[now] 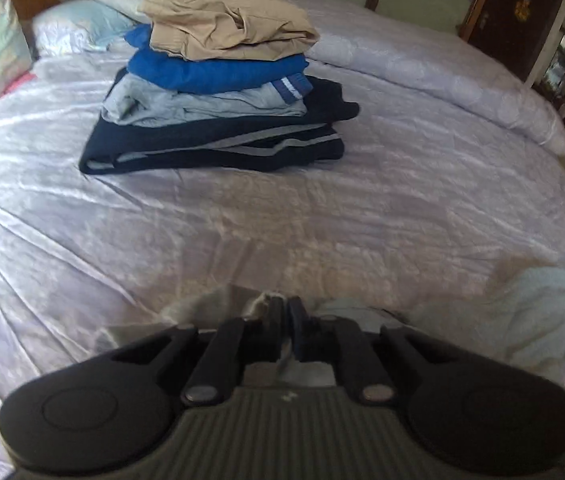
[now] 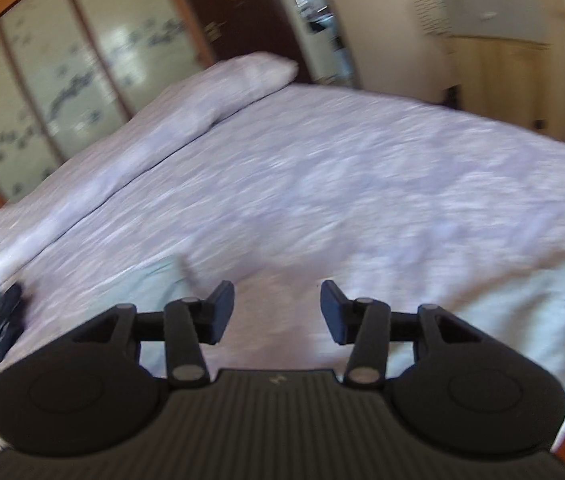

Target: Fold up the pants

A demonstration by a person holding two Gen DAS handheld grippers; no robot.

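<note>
Four folded garments sit in one stack (image 1: 218,92) on the crumpled pale lilac satin bedspread (image 1: 322,216): a navy pair with grey side stripes at the bottom, a light grey piece on it, a bright blue one above that, and loosely folded beige trousers on top. The stack lies toward the head of the bed, near a pale blue pillow (image 1: 82,26), and shows again as a blurred blue-and-navy patch at the left edge of the right wrist view.

Close under the left gripper (image 1: 282,312) lies a pale grey-blue garment (image 1: 514,312), bunched on the bedspread at the near edge and spreading off to the right. The left gripper's black fingers are pressed together on a fold of this cloth, a tuft of it sticking up between the tips; the tool tilts steeply down toward the bed.

On the right gripper (image 2: 278,308), the blue-padded fingers stand apart with nothing between them, held above the bedspread and angled gently down. Pale blue cloth lies just left of its left finger. This view is smeared with motion.
</note>
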